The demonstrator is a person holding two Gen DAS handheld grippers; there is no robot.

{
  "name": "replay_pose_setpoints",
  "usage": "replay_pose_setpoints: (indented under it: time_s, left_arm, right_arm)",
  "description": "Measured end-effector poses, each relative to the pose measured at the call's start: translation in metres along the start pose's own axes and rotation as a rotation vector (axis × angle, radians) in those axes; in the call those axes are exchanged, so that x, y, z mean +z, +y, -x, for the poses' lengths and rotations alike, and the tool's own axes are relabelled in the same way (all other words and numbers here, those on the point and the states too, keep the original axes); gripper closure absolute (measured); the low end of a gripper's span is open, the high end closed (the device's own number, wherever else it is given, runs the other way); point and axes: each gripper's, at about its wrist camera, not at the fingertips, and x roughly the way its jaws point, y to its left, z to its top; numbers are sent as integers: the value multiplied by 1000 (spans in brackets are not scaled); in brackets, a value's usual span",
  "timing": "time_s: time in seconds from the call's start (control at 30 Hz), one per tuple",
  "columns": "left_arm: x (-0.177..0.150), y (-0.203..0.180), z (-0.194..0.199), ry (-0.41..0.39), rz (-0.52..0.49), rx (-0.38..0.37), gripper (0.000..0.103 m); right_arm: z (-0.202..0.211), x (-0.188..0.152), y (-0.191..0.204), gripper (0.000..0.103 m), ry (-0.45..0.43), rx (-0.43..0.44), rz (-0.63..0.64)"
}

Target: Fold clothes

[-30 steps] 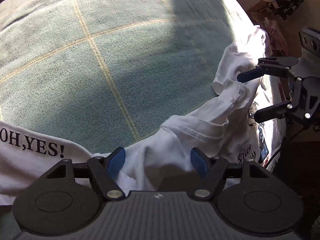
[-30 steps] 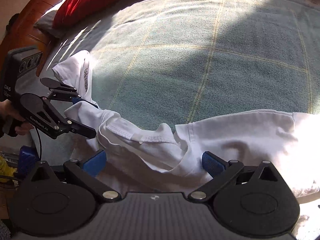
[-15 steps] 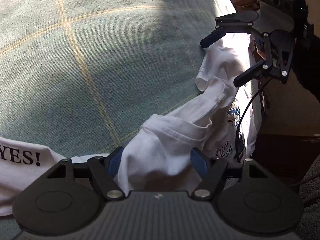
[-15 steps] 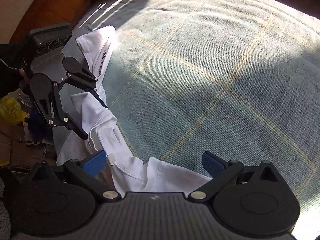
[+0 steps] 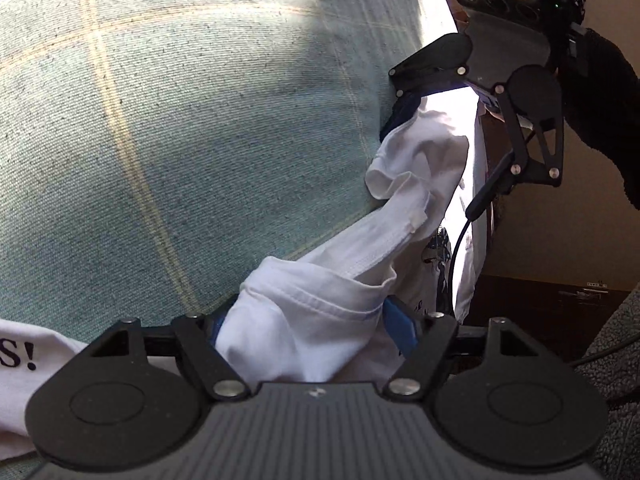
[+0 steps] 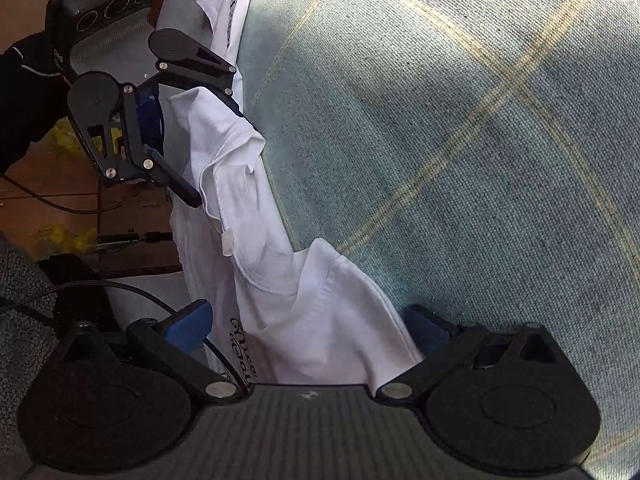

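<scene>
A white T-shirt (image 5: 320, 312) with dark print hangs bunched over the edge of the green checked bed cover (image 5: 180, 140). One shoulder fold lies between the blue pads of my left gripper (image 5: 308, 328), whose jaws stand wide open around it. My right gripper (image 5: 430, 168) straddles the far shoulder, fingers spread. In the right wrist view the shirt (image 6: 256, 216) runs from my right gripper (image 6: 306, 326), open around the cloth, up to my left gripper (image 6: 218, 156), open as well. The collar sags between the two.
A second white garment with black lettering (image 5: 24, 360) lies on the cover (image 6: 440, 140) at the left and shows again (image 6: 224, 8) at the top. Dark sleeves (image 5: 600, 100) (image 6: 24, 92) hold the grippers. A black cable (image 5: 456, 264) hangs beside the bed edge, above a wooden floor.
Both grippers have pushed further onto the shirt and come closer together at the bed edge. The cloth now bunches between each pair of jaws. Jaw width is unchanged.
</scene>
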Motion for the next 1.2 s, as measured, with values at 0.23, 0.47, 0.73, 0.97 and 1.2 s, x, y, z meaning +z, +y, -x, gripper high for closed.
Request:
replay_pose_setpoints:
  time_s: [0.23, 0.47, 0.73, 0.97, 1.2]
  left_arm:
    - [-10, 14, 13, -7, 93, -76, 30]
    - [10, 14, 20, -74, 102, -117, 75]
    - [13, 22, 14, -35, 103, -77, 77]
    - [7, 20, 3, -26, 108, -81, 76]
    - [14, 12, 2, -82, 84, -34, 100]
  right_arm:
    - [-5, -42, 1, 0, 80, 96, -89]
    - [14, -38, -1, 0, -65, 176, -146]
    - [25, -46, -6, 14, -129, 180, -205]
    - [14, -43, -3, 26, -122, 144, -219]
    - [24, -45, -17, 25, -152, 156, -231]
